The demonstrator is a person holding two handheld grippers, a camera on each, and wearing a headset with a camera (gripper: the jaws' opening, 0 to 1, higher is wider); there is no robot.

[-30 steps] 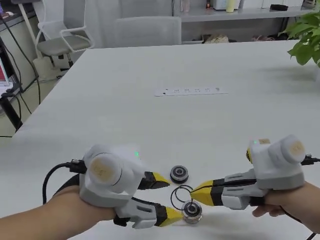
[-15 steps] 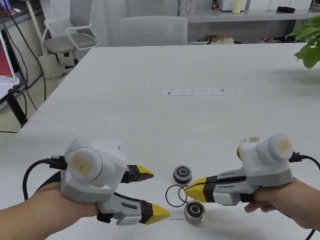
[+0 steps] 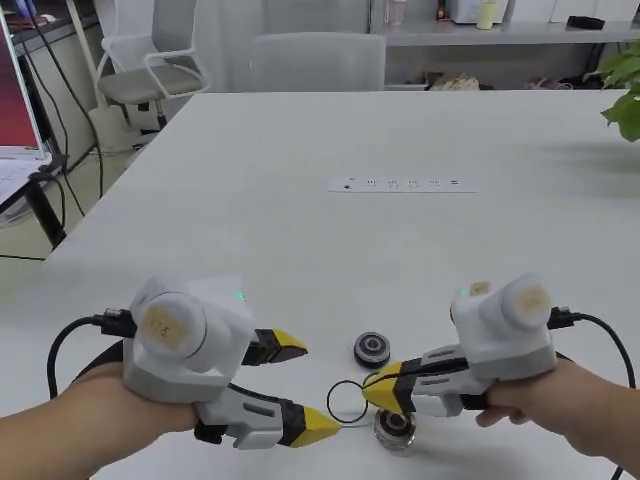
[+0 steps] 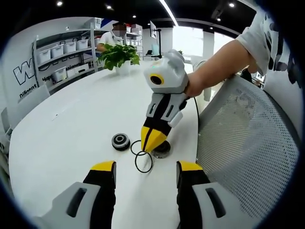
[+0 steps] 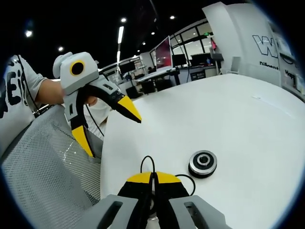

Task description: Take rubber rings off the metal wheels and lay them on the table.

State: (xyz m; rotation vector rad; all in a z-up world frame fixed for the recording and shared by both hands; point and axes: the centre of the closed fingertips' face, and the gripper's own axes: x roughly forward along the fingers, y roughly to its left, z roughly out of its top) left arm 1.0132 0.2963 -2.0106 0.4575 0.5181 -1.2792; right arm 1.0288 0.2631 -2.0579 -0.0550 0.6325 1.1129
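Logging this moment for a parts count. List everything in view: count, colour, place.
table: one, white, under everything.
power strip: one, white, mid-table.
dark-rimmed wheel: one, black and metal, on the table between the grippers.
bare wheel: one, silvery, beside the right gripper's tips.
rubber ring: one, black, off the wheels, between the two grippers.
chairs: two, pale, at the table's far end.
plant: one, green, far right edge.
left gripper: one, white with yellow tips, open, near left.
right gripper: one, same colours, shut on the rubber ring's edge, near right.
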